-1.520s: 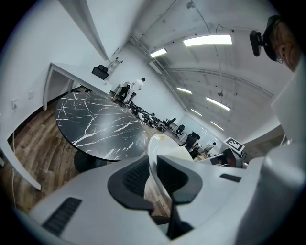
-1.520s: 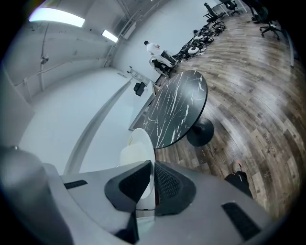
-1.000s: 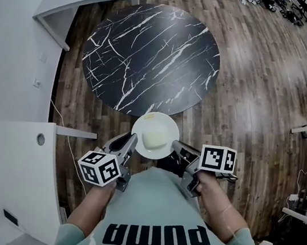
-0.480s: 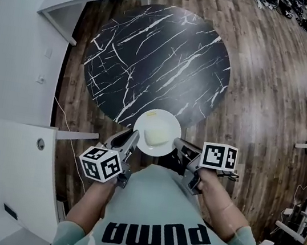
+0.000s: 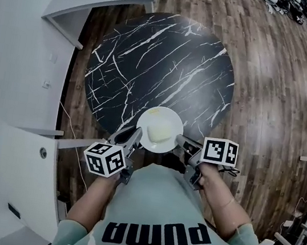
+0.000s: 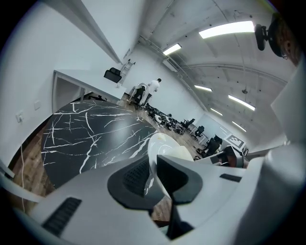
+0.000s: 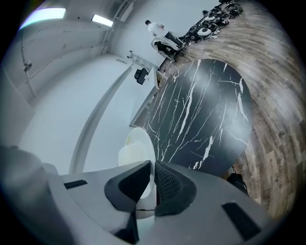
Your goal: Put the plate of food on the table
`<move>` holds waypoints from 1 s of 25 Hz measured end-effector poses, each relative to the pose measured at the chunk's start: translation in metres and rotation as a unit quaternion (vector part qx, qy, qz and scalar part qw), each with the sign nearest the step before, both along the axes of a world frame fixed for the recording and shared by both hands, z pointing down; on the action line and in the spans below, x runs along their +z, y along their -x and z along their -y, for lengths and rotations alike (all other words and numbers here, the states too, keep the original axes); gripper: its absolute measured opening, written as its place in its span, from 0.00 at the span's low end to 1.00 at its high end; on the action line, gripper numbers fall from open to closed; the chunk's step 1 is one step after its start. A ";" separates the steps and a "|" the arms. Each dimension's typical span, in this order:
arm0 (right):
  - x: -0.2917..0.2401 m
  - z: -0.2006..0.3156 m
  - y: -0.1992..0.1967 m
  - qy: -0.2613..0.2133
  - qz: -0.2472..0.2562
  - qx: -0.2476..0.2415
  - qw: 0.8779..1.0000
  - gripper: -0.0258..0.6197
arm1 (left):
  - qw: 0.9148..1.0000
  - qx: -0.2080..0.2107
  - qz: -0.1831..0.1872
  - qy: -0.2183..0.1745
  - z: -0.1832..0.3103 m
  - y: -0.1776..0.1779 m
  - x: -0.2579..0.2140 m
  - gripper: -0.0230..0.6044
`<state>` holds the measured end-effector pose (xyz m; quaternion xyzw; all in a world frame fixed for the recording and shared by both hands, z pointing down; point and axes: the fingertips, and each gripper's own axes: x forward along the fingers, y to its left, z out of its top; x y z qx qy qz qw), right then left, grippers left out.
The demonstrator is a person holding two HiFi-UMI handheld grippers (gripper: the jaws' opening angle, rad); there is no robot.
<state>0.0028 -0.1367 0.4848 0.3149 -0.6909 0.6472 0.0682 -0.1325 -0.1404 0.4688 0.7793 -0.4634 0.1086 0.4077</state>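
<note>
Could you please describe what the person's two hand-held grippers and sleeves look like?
The left hand-held gripper and the right hand-held gripper each have a light grey moulded body and two jaws lined with ribbed black pads. Each carries a white cube printed with black square markers. The person wears a pale green top with dark lettering and matching sleeves.

On the fingers [image 6: 86, 196] of the left gripper [image 5: 135, 137] and right gripper [image 5: 180, 140], smooth matt grey plastic, with dark ribbed rubbery pads [image 7: 168, 182]. Between those pads, a smooth glossy white plate [image 5: 175, 129], ceramic-looking, bearing pale matt food [image 5: 161, 130]. Beyond the fingers, a polished black marble-look table top [image 5: 168, 64], white-veined, softly shiny. Around it, a lightly glossy wood-plank floor [image 5: 273, 97]. Behind the fingers, a soft cloth T-shirt [image 5: 157, 206].
</note>
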 end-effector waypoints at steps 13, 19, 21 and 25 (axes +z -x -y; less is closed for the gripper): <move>0.045 0.082 -0.015 0.031 -0.014 -0.019 0.999 0.09 | 0.999 -0.018 0.018 0.026 0.078 -0.015 0.041 0.12; 0.068 0.105 -0.015 0.046 -0.024 -0.027 0.998 0.09 | 0.999 -0.023 0.023 0.043 0.099 -0.015 0.064 0.12; 0.075 0.110 -0.014 0.051 -0.026 -0.029 0.998 0.09 | 0.998 -0.024 0.024 0.050 0.103 -0.014 0.072 0.13; 0.090 0.120 -0.013 0.055 -0.034 -0.031 0.997 0.09 | 0.997 -0.024 0.027 0.065 0.113 -0.012 0.092 0.13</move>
